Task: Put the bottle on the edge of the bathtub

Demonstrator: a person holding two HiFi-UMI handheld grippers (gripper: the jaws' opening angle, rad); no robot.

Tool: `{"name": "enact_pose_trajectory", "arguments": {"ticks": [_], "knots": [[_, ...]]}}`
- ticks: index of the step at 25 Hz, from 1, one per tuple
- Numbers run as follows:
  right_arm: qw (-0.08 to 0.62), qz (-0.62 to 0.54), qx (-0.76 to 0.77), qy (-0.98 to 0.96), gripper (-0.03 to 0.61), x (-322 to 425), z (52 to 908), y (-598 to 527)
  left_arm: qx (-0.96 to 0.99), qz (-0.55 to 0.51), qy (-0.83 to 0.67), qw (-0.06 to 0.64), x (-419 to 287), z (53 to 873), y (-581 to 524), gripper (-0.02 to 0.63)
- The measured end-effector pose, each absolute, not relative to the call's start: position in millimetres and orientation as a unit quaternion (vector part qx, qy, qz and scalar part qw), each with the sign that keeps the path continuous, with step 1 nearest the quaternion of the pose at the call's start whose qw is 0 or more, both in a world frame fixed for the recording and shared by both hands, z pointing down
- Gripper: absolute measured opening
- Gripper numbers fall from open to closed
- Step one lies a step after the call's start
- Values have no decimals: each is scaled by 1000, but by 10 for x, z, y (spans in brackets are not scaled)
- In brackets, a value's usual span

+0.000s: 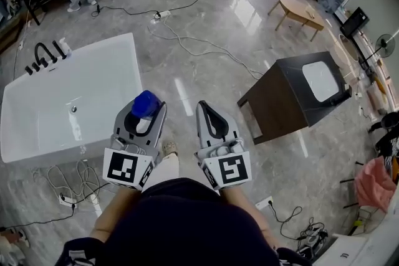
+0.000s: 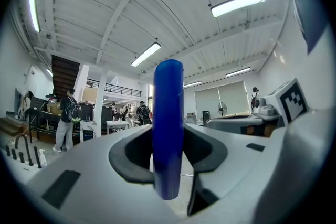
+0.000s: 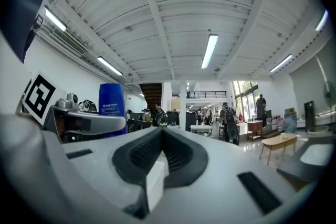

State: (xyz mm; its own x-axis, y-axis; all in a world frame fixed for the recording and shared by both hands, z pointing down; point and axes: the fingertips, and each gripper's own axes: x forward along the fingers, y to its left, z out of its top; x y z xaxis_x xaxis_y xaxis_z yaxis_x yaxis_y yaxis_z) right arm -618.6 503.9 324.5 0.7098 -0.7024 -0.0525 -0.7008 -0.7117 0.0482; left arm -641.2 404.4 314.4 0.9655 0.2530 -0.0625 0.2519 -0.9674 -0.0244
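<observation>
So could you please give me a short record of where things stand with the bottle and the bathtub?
bottle: blue, upright, held in the air
left gripper: fingers shut on the bottle
right gripper: fingers together, nothing held
bathtub: white, at the left in the head view, nothing on its edge
faucet: black, at the bathtub's far left end
bottle to bathtub: beside its right end, not set down
task: bottle not yet on the edge
</observation>
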Motion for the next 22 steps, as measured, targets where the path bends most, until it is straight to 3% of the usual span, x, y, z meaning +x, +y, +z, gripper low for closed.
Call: {"name": "enact_pose_trajectory", "arguments": {"ticks": [13, 22], "knots": [[-2, -29, 928, -371, 0, -4354, 3235, 4640, -993, 27, -109, 22, -4735, 3130, 3499, 153], [-6, -10, 929, -370, 2, -3762, 3406, 4428, -992, 13, -127, 19, -4118, 3251, 3372, 153]]}}
